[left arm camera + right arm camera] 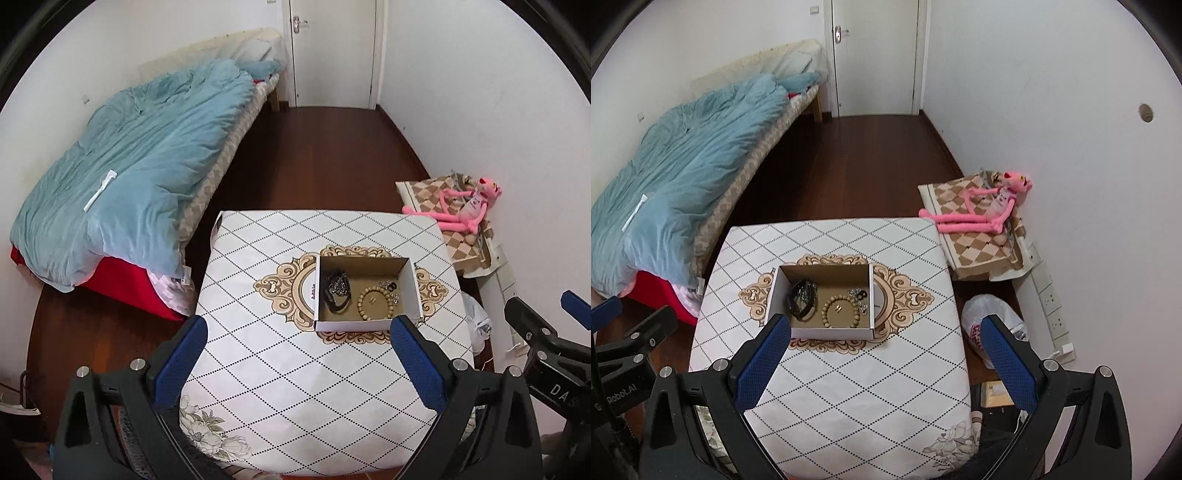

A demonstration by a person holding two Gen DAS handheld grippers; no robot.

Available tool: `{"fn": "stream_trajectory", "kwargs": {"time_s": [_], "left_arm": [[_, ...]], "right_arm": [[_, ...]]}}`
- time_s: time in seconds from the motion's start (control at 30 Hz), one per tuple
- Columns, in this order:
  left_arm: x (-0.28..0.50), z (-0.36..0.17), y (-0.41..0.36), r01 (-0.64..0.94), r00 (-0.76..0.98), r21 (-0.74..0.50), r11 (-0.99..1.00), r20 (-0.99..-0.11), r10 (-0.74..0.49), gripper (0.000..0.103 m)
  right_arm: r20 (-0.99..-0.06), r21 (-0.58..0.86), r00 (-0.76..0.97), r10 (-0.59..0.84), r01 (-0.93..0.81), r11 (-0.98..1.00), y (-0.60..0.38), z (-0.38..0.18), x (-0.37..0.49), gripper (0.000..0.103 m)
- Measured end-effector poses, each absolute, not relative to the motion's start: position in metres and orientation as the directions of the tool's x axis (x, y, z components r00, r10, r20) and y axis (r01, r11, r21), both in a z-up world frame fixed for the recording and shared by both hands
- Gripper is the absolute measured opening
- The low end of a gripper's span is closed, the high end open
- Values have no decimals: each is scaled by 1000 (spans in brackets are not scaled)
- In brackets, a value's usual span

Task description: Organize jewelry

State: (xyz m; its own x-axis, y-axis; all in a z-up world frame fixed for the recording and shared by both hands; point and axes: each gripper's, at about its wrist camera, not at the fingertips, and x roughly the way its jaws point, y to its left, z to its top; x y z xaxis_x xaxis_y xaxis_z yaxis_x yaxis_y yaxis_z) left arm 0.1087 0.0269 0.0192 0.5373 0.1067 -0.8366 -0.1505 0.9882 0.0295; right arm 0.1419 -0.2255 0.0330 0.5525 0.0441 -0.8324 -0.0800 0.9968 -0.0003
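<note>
- Jewelry sits together inside an open cardboard box (364, 291) at the middle of the patterned tabletop (295, 369): a beaded bracelet (373, 300) at the near centre, a dark tangle of bands and chain (335, 291) to its left, and small silvery pieces (390, 290) at the far right.
- Left gripper (299, 365) hovers over the near part of the tabletop, its blue fingers (181, 363) spread wide and holding nothing.
- Right gripper (886, 363) hangs beside it on the near side of the box, fingers (1008, 363) likewise wide apart and empty.
- Nothing lies loose on the tabletop, so the sorting looks either not begun or close to finished; I cannot tell which.
- If a piece is to be taken, the bracelet seems the easiest: it lies flat and apart from the tangle.
- Come down from above, clear of the box walls, and close across one side of the bead ring.
- Steadying the light box with the other gripper should stop it sliding.
- The small pieces are too tiny to make out; approach slowly there.
</note>
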Motion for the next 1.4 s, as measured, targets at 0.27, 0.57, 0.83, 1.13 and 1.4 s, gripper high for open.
{"fn": "stream_trajectory", "kwargs": {"time_s": [0.27,0.57,0.83,1.13,1.4], "left_arm": [[126,15,30,-152,500,24,988,-860,98,101],[128,13,28,-144,490,19,989,-867,88,101],[127,10,29,-145,488,28,989,-867,96,101],[125,6,30,-147,483,26,989,-871,95,101],[123,7,34,-148,485,25,989,-870,94,101]], "right_arm": [[-855,-16,517,42,-107,994,-219,31,158,103],[-863,-22,505,37,-110,994,-219,32,161,103],[-868,-19,494,37,-109,994,-220,28,162,103],[-874,-21,484,38,-116,993,-217,24,161,103],[-876,-21,481,38,-118,993,-216,22,161,103]]}}
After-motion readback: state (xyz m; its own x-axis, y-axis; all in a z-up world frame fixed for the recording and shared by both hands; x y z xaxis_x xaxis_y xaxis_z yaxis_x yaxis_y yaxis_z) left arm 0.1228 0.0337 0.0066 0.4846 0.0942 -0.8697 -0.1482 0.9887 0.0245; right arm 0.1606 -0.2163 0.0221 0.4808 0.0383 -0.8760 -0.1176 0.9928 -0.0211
